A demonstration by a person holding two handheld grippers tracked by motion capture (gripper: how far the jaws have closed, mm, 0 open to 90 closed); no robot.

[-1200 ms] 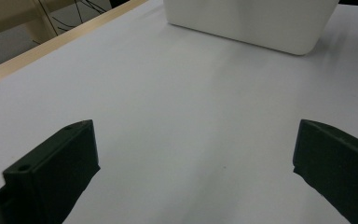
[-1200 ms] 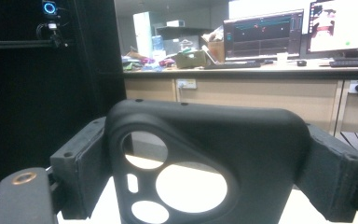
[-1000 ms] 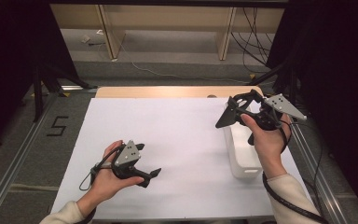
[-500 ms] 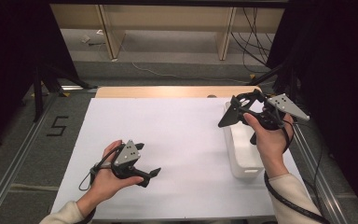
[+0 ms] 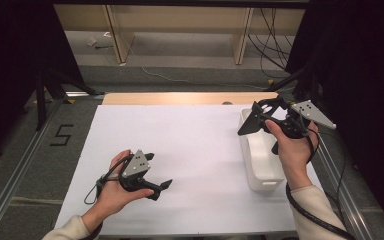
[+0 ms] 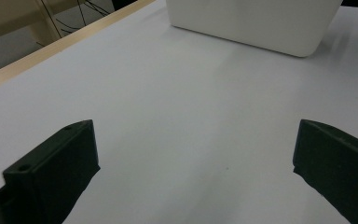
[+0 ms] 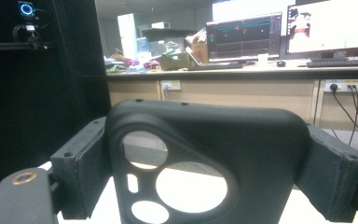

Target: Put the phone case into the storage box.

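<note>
Black curtains flank my desk, whose white top has a wooden far edge. Beyond it lies grey floor with loose cables. Monitors glow on a counter across the room.

Cream sleeves; black grippers, grey three-cornered plates, black trailing cables.

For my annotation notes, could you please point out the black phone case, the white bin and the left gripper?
black phone case (image 7: 223, 140): right gripper view, its back panel.
white bin (image 5: 261, 165): high view, its long rim.
left gripper (image 5: 164, 185): high view, between its fingertips.
</note>
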